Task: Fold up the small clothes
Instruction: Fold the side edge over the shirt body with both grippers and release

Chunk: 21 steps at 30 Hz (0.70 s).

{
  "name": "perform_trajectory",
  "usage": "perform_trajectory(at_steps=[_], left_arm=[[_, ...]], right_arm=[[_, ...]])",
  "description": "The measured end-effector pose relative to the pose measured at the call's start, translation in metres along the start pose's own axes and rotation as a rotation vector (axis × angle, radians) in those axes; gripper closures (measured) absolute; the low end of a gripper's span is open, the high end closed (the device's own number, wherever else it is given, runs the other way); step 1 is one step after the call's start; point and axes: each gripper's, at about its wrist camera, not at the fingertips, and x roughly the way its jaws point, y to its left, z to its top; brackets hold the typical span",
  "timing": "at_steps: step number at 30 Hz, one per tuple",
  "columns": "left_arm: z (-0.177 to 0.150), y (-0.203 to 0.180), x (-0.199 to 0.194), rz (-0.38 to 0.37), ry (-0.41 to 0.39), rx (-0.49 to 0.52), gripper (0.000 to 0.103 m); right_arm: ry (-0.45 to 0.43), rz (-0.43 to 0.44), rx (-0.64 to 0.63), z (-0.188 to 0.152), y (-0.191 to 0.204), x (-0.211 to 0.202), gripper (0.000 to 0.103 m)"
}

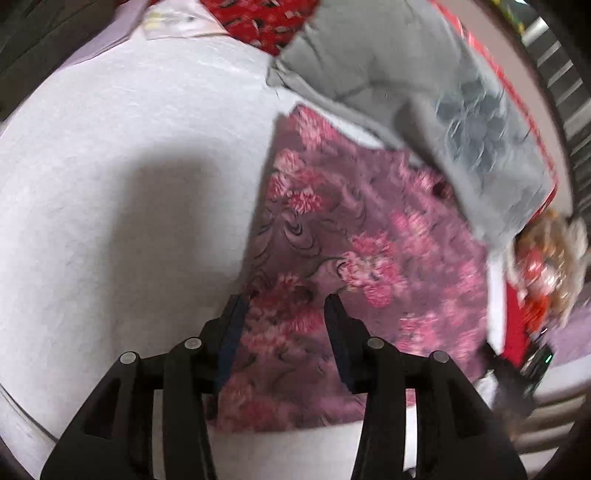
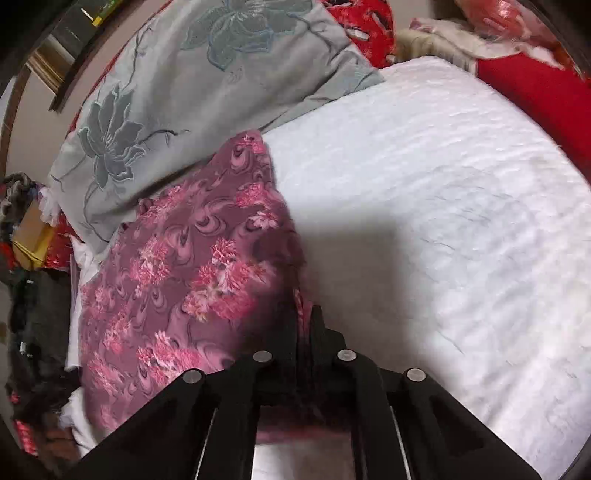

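The purple floral garment (image 1: 354, 236) lies spread on the white bed cover (image 1: 129, 184), its far edge just beside the grey embroidered quilt (image 1: 424, 92). In the right wrist view the same garment (image 2: 177, 266) occupies the left part of the bed cover (image 2: 443, 221), beneath the quilt (image 2: 184, 74).

Left gripper (image 1: 286, 295): jaws wide apart, holding nothing — the tips are poised over the near part of the garment; contact with the fabric cannot be confirmed.

Right gripper (image 2: 304, 314): jaws drawn close together, with a fold of the garment's right edge pinched between them — fabric shows in the narrow gap.

Red patterned bedding (image 2: 369, 26) lies beyond the quilt. Assorted clutter (image 2: 29, 236) sits off the bed's left side, blurred.
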Motion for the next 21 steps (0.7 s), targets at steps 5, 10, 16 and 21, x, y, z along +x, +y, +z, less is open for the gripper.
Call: perform_trajectory(at_steps=[5,10,16,21], left_arm=[[-0.015,-0.002,-0.01,-0.013,-0.021,0.013,0.056],[-0.037,-0.004,0.022,0.088,0.02,0.095,0.056],[-0.005,-0.023,-0.004,0.003,-0.026,0.124,0.056],[0.052,-0.024,0.016,0.025,-0.026,0.099,0.05]], right_arm=[[-0.157,0.112,0.011,-0.017,0.008,-0.041,0.084],[0.006,0.032,-0.032,-0.043,0.012,0.001,0.075],[-0.03,0.086,0.018,-0.013,0.022,-0.018,0.065],[-0.08,0.126,0.084,0.04,0.024,-0.003,0.048]])
